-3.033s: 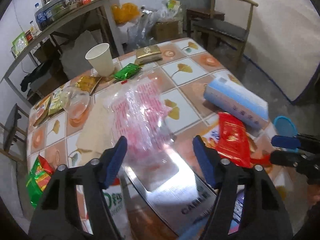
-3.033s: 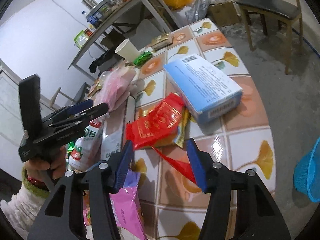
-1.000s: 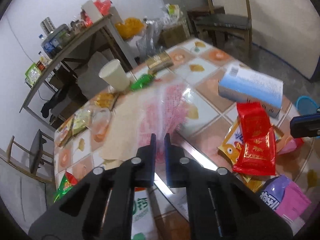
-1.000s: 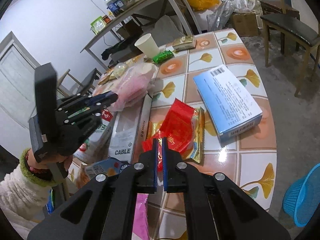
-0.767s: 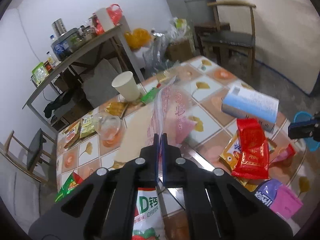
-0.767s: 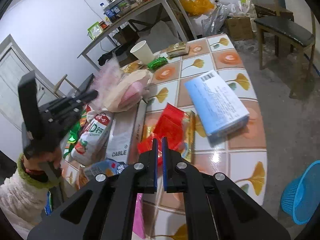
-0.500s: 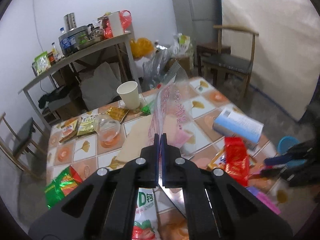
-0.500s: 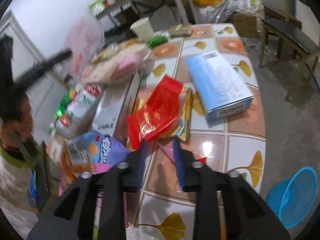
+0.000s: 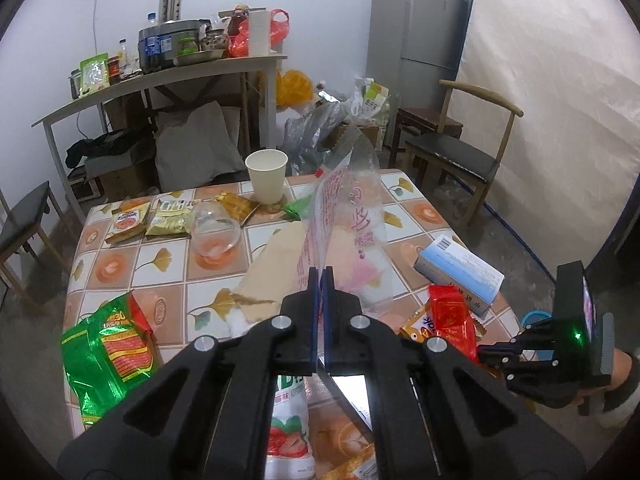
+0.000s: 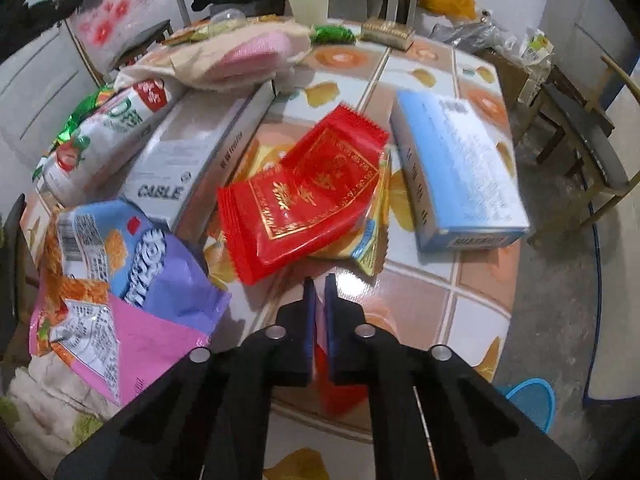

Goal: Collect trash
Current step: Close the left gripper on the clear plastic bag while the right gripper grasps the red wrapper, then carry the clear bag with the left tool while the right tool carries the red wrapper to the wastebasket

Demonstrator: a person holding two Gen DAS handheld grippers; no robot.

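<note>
left gripper (image 9: 320, 276) has its fingers clamped on the clear printed plastic bag (image 9: 352, 216), lifted up off the surface (image 9: 132, 264); right gripper (image 10: 319, 286) just closed, fingers pinching a red scrap (image 10: 320, 360); red wrapper (image 10: 308, 196) lies just ahead

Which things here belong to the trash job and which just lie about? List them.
Job: plastic bag in left gripper; red scrap in right gripper; red packet; green wrapper; purple packet; blue bin.
Lying about: chair; fridge; side table.
</note>
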